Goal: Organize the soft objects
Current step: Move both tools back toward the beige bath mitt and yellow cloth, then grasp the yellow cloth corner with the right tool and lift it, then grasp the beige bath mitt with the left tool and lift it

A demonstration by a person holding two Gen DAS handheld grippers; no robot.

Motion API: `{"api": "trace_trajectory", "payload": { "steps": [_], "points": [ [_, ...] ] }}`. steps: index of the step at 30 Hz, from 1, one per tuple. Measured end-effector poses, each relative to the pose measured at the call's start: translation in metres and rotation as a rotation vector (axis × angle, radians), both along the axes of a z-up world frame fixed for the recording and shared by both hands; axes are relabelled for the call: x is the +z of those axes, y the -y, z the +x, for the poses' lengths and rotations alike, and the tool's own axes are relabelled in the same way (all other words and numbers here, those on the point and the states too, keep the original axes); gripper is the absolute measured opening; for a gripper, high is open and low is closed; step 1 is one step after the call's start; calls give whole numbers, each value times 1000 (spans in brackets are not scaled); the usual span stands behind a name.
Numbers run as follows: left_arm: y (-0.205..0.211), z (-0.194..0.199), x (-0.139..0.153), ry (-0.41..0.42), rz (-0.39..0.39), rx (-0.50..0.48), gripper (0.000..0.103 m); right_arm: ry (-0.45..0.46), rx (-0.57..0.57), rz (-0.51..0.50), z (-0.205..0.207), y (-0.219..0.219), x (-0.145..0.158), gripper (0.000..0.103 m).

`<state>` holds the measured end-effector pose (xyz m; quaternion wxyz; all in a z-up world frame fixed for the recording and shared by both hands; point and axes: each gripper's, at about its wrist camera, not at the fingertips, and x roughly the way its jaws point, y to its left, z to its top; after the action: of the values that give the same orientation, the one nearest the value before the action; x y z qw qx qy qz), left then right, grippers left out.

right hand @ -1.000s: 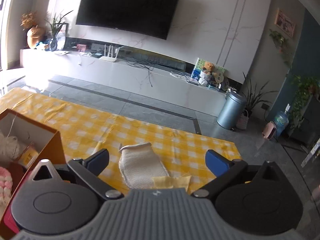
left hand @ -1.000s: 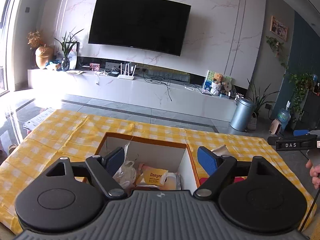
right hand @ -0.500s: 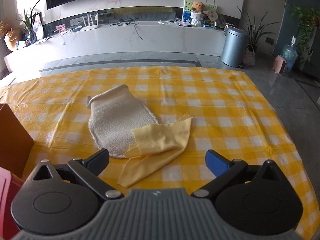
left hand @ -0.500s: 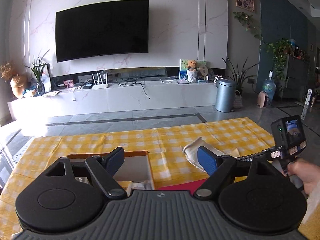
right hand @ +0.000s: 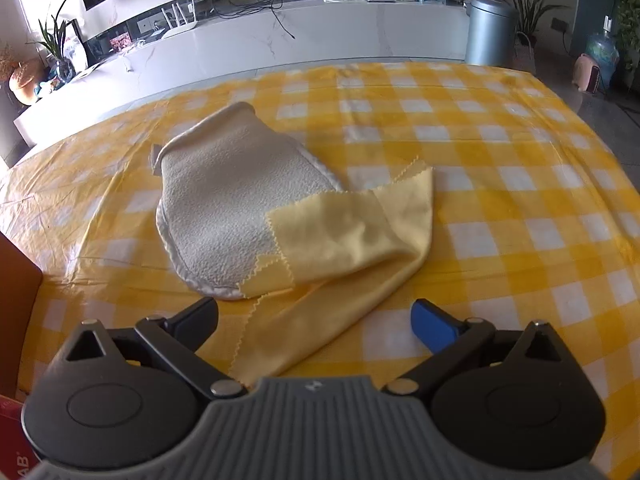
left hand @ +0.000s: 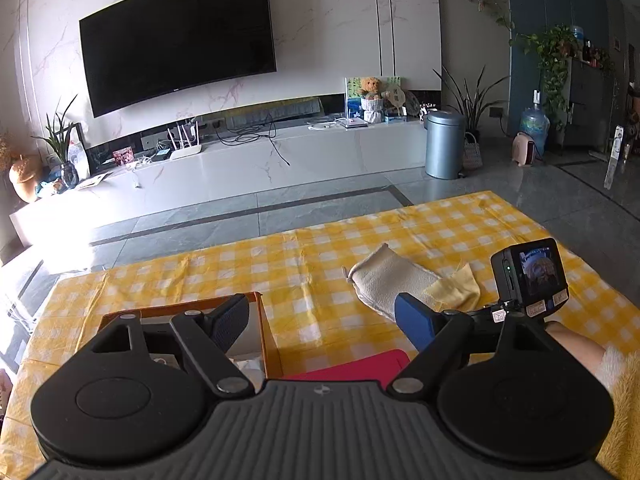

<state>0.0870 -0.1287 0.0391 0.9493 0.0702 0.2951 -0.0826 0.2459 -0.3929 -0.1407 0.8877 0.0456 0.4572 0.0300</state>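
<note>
R gripper (right hand: 314,320) low over yellow checked tablecloth (right hand: 500,152), fingers wide apart, empty, just short of yellow cloth (right hand: 344,240). Cloth overlaps cream mitt (right hand: 224,204). L gripper (left hand: 322,320) also spread, empty, above orange box (left hand: 264,320) rim w/ red item (left hand: 360,364) beside.

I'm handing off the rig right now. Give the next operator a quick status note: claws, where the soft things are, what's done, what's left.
Left claw: open, empty, above the box's near right corner.
Right claw: open, empty, low over the near end of the yellow cloth.
Yellow cloth lies crumpled on the checked tablecloth, overlapping the cream mitt.
Cardboard box sits left of both; its contents are mostly hidden.
Done: neither piece is boxed yet.
Left: probably grasp the yellow cloth first, box it, then the mitt.
</note>
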Motion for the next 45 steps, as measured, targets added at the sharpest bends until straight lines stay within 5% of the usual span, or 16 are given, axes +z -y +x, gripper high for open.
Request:
{"api": "trace_trajectory", "payload": {
  "steps": [4,7,12,14,18,23,32,35,41,45],
  "points": [
    [-2,-9,1,-16,14,0,97,31,39,-71,-2,-5,-4,98],
    [-2,-15,4,-8,48,-1,97,44,18,-92,-4,-1,1,73],
    [-1,-19,6,-14,93,9,97,60,-63,-120,-6,14,5,11],
    [2,-19,8,-21,99,6,97,50,-86,-102,-6,20,6,4],
    [12,-12,10,-47,110,-20,97,23,-108,-50,-9,29,12,2],
    [36,13,4,-110,129,-66,97,101,-112,-85,-21,32,36,2],
    [96,100,-31,-164,180,-145,97,178,-189,-21,-41,61,63,3],
    [117,130,-53,-250,176,-194,97,206,-184,3,-45,64,69,3],
    [151,178,-104,-300,254,-148,97,204,-196,40,-44,73,71,3],
    [151,218,-132,-435,189,-63,97,208,-199,55,-45,79,72,3]
  ]
}}
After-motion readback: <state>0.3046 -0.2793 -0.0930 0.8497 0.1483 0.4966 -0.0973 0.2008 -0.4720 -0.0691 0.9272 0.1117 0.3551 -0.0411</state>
